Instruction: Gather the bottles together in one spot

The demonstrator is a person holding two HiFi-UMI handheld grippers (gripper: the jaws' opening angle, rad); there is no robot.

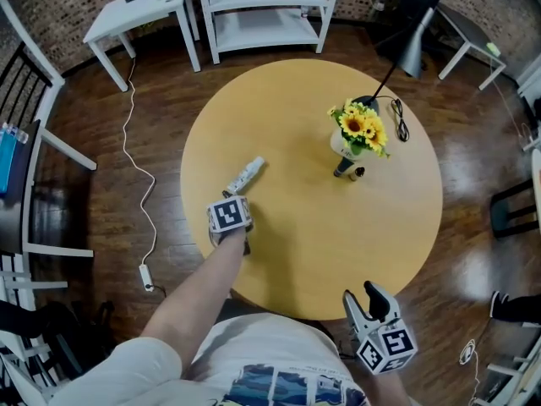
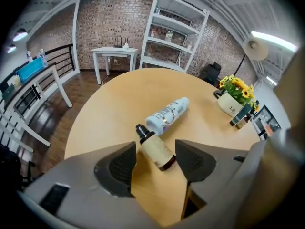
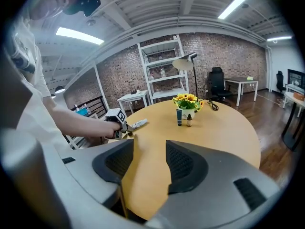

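Observation:
On the round wooden table (image 1: 321, 244) a white bottle (image 1: 247, 174) (image 2: 167, 116) lies on its side. Just in front of it lies an amber bottle (image 2: 156, 149) with a cream label and a black cap. My left gripper (image 1: 229, 201) (image 2: 156, 152) points down over the amber bottle, open, with one jaw on each side of it and the pads not touching. A dark tube (image 1: 345, 169) (image 3: 179, 117) and a small brown bottle (image 1: 359, 173) (image 3: 189, 120) stand by the sunflower pot (image 1: 355, 134). My right gripper (image 1: 363, 299) (image 3: 150, 159) hangs open and empty at the table's near edge.
A desk lamp (image 1: 414, 45) and its black cable (image 1: 399, 118) are behind the flower pot. A white side table (image 1: 139, 11) and a white shelf unit (image 1: 266, 11) stand beyond the table. A chair (image 1: 25, 142) is at the left, and a power strip (image 1: 145, 273) lies on the floor.

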